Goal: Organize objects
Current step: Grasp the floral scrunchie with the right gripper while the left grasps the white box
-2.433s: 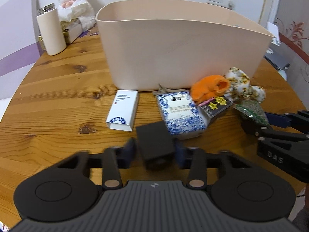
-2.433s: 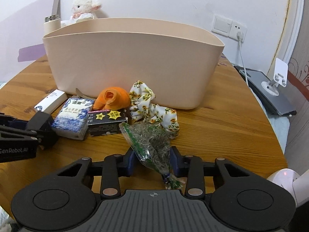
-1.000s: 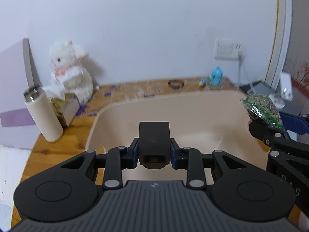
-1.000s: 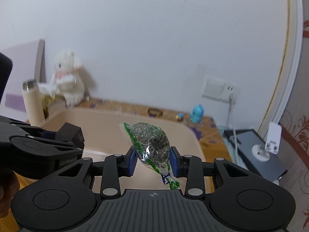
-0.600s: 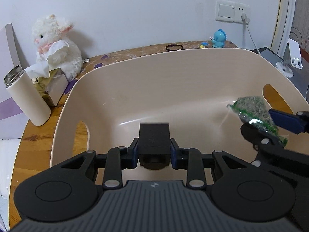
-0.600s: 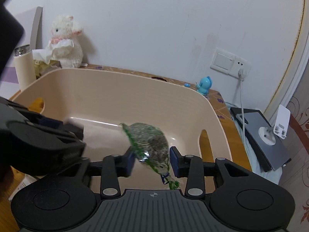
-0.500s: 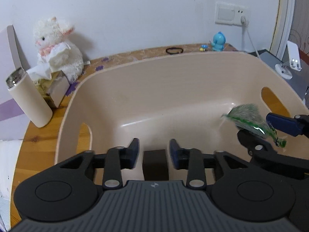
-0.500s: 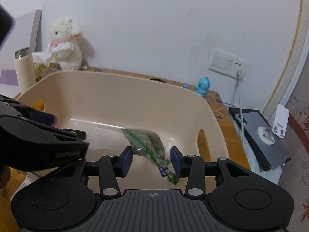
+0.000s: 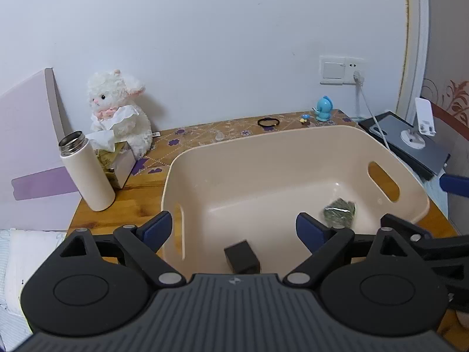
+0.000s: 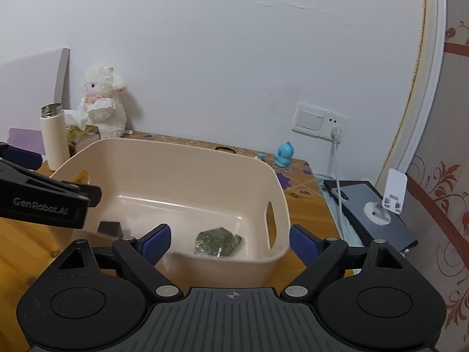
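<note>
A beige plastic bin [image 9: 258,149] [image 10: 187,149] stands on the wooden table. On its floor lie a small black box [image 9: 241,256] [image 10: 110,228] near the front wall and a clear bag of green dried herbs [image 9: 339,212] [image 10: 218,242] to the right. My left gripper [image 9: 234,228] hovers over the bin's near side, its jaws opening wide with nothing pressed between the pads. My right gripper [image 10: 228,242] hangs above the bin's right end, jaws likewise opening and free of the bag. The left gripper's body [image 10: 44,202] shows at the left of the right wrist view.
A white thermos [image 9: 86,170], a tissue box [image 9: 117,158] and a white plush lamb [image 9: 117,111] stand behind the bin at the left. A black hair tie [image 9: 268,122] and blue figurine [image 9: 324,108] lie by the wall. A tablet with a white phone stand [image 9: 416,135] sits right.
Both grippers let go: the black box and the herb bag dropped to the bin's floor. Both sets of jaws spread wide, and both grippers pulled back from the bin.
</note>
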Available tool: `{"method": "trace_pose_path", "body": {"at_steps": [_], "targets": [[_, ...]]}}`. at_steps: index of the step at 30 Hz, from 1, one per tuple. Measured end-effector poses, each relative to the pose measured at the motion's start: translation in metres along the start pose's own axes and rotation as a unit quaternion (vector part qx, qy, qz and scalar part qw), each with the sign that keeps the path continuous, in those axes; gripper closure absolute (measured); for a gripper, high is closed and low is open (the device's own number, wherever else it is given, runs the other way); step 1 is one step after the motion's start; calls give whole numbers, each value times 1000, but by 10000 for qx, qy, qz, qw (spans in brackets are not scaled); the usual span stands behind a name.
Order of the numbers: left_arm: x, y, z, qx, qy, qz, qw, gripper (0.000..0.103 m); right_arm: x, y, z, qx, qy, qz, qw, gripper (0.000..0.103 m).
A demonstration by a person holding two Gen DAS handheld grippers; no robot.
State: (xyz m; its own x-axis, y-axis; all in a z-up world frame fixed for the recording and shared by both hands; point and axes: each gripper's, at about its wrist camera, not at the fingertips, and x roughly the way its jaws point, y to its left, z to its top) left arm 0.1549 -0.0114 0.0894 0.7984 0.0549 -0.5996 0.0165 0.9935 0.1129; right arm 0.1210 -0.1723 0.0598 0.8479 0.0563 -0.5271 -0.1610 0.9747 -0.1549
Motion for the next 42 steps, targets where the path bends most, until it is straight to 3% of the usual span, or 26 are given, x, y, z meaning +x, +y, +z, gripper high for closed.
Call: {"method": "trace_pose_path", "body": {"at_steps": [12,27,37,42], "targets": [[-21,23,-55,66,306,-61,9995,9,-9,6,-45,-242,498,43,9985,6],[13,39,-110,-67,1073,-245,9939,9,26,13,-88,-484,1272,180,9905,6],[45,44,-122,-167,1344,-436,9898,14,43,16,-96,-570,1324,253,9892,15],[51,46,-124,-232,1341,-502,9894,14,47,16,-94,-564,1231,285,9904,25]]}}
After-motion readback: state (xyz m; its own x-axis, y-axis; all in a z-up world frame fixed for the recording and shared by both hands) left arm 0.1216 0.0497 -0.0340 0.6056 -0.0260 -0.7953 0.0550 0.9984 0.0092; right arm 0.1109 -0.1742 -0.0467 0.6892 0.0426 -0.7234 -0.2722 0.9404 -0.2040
